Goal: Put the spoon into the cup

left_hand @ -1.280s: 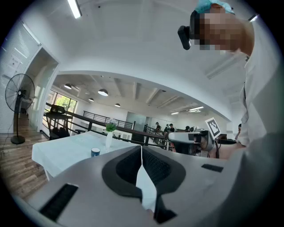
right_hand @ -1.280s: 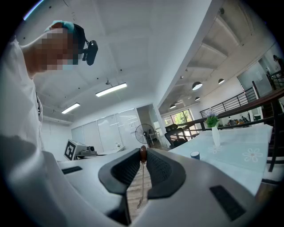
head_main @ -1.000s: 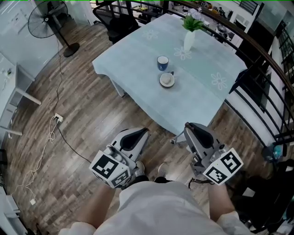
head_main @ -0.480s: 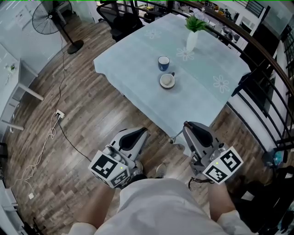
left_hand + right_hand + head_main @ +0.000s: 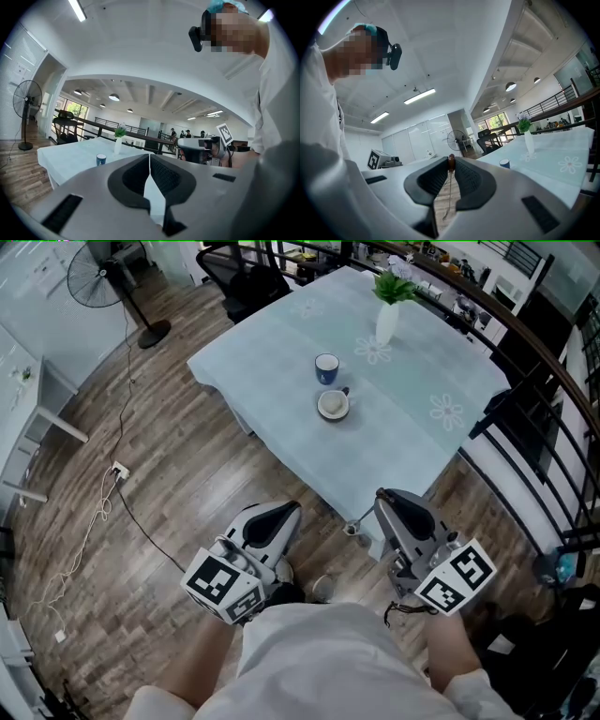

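A blue cup [image 5: 327, 368] stands near the middle of the table with the pale cloth [image 5: 281, 343]. Just in front of it lies a small white dish [image 5: 334, 406], with a dark spoon handle [image 5: 345, 391] showing at its far edge. Both grippers hang low by the person's body, short of the table's near corner. My left gripper [image 5: 291, 509] is shut with nothing in it, and so is my right gripper [image 5: 382, 498]. The left gripper [image 5: 149, 155] view shows the blue cup [image 5: 101, 160] far off. From the right gripper [image 5: 451, 159] the blue cup [image 5: 504, 163] is small and distant.
A white vase with a green plant [image 5: 387, 320] stands behind the cup. A dark railing [image 5: 525, 343] runs along the right. A standing fan [image 5: 98, 277] and a white cable [image 5: 103, 512] are on the wooden floor at left. A chair [image 5: 248, 282] sits at the table's far side.
The table has shifted slightly left and nearer in the head view as the person moved. Both grippers stay shut in the same place by the body.
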A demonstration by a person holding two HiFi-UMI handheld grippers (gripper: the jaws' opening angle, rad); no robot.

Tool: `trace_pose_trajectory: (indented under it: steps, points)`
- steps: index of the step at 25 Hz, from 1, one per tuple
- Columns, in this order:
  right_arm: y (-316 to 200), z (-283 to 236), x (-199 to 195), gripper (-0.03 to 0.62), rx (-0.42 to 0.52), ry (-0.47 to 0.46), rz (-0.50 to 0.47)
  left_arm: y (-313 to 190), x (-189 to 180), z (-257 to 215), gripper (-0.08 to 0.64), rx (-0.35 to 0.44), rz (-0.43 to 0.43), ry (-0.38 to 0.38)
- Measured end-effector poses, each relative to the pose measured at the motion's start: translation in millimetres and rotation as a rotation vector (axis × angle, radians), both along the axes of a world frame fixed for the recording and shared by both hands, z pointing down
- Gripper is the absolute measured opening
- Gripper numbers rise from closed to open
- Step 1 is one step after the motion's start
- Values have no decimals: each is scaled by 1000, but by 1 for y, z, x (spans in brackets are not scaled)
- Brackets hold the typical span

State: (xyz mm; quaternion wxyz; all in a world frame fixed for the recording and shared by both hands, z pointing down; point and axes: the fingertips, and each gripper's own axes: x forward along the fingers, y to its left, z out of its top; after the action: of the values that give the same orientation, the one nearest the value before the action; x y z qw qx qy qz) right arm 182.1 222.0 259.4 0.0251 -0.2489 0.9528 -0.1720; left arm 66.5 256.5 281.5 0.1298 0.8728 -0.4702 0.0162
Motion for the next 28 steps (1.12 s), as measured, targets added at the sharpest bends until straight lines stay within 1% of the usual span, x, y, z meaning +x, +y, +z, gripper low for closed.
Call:
trace_pose_trajectory:
  steps: [14, 24, 28]
  points:
    - [-33, 16, -6, 58, -10, 20, -1, -35, -16, 11, 21, 0, -24, 6]
    - [-89, 29, -45, 58, -25, 41, 5, -94, -53, 28, 21, -27, -12, 16]
    - [-115, 34, -62, 58, -41, 48, 17, -121, -68, 33, 21, -37, 6, 18]
